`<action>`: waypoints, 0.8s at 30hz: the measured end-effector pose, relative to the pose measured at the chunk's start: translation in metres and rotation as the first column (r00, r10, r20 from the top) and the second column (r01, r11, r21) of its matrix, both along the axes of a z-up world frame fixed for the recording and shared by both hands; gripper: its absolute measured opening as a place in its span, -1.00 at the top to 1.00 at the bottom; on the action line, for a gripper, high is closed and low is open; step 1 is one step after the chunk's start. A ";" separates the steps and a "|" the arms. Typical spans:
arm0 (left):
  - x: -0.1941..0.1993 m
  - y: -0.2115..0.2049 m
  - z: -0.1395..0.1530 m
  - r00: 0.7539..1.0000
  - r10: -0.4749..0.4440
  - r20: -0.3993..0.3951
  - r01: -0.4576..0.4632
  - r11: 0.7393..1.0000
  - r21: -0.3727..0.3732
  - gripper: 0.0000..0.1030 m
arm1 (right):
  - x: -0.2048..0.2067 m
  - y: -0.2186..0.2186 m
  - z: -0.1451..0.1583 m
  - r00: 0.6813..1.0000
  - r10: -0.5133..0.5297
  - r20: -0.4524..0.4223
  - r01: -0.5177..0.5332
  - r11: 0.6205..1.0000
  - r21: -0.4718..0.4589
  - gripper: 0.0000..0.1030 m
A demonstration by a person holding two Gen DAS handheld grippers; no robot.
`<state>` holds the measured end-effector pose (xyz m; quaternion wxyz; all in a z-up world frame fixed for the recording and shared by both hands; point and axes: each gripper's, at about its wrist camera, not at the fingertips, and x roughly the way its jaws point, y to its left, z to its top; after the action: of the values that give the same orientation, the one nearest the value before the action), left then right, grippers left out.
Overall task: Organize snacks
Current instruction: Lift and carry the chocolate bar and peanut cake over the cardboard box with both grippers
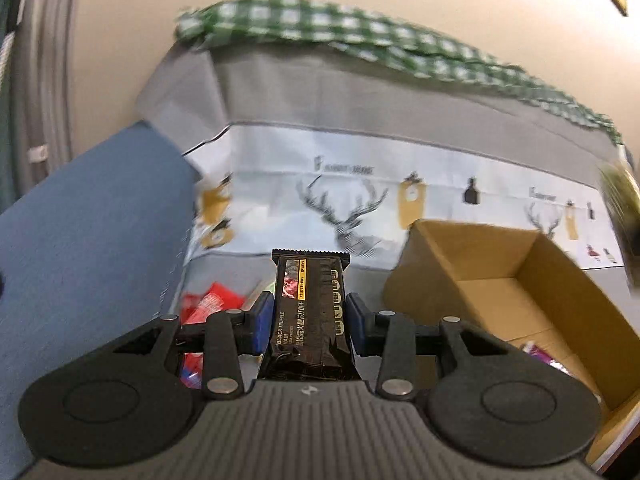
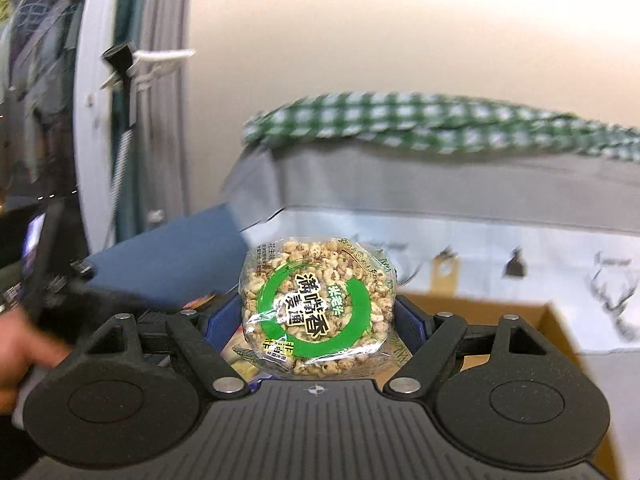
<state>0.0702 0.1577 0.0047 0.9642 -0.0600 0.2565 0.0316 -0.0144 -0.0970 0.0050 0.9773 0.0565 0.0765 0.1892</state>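
My left gripper (image 1: 309,322) is shut on a black truffle-ham cracker packet (image 1: 310,312), held upright above the table. An open cardboard box (image 1: 532,280) stands to its right with a few wrappers (image 1: 540,354) at its bottom. Red snack packets (image 1: 208,306) lie on the table below the left fingers. My right gripper (image 2: 318,320) is shut on a round puffed-grain cake in a clear wrapper with a green ring (image 2: 316,308). The same cardboard box (image 2: 520,312) shows behind and to the right of it.
The table carries a grey and white cloth with deer prints (image 1: 352,208) and a green checked cloth (image 1: 360,32) along the far edge by the wall. A blue surface (image 1: 92,232) lies left. The other gripper and a hand (image 2: 24,344) show at the left in the right wrist view.
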 end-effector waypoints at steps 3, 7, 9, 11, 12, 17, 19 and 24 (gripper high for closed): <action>0.002 -0.017 0.002 0.999 -0.036 0.023 0.035 0.999 0.017 0.17 | 0.020 -0.029 0.007 0.998 -0.061 0.023 0.062 0.998 -0.008 -0.59; 0.006 -0.038 0.003 0.996 -0.077 0.041 0.074 0.996 0.056 0.17 | 0.040 -0.066 -0.007 0.987 -0.158 -0.009 0.158 0.987 0.022 -0.59; 0.010 -0.049 0.003 0.994 -0.096 0.056 0.093 0.993 0.066 0.17 | 0.049 -0.076 -0.020 0.982 -0.179 -0.056 0.182 0.982 0.046 -0.58; 0.015 -0.059 0.004 0.991 -0.113 0.075 0.108 0.992 0.064 0.17 | 0.054 -0.085 -0.029 0.978 -0.183 -0.104 0.189 0.981 0.053 -0.58; 0.017 -0.065 0.005 0.989 -0.120 0.084 0.115 0.991 0.064 0.17 | 0.053 -0.088 -0.030 0.977 -0.189 -0.102 0.195 0.979 0.052 -0.58; 0.027 -0.103 0.007 0.977 -0.166 0.134 0.157 0.985 0.078 0.17 | 0.050 -0.090 -0.036 0.974 -0.211 -0.077 0.214 0.977 0.022 -0.58; 0.030 -0.121 0.008 0.968 -0.196 0.159 0.181 0.978 0.102 0.17 | 0.050 -0.091 -0.039 0.972 -0.222 -0.079 0.223 0.975 0.004 -0.58; 0.043 -0.156 0.006 0.945 -0.264 0.191 0.240 0.961 0.137 0.17 | 0.054 -0.093 -0.043 0.964 -0.255 -0.076 0.253 0.967 -0.041 -0.59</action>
<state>0.1130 0.0015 0.0110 0.9836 0.0246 0.1577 -0.0841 0.0399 -0.1901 -0.0384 0.9904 0.0585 0.1111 0.0586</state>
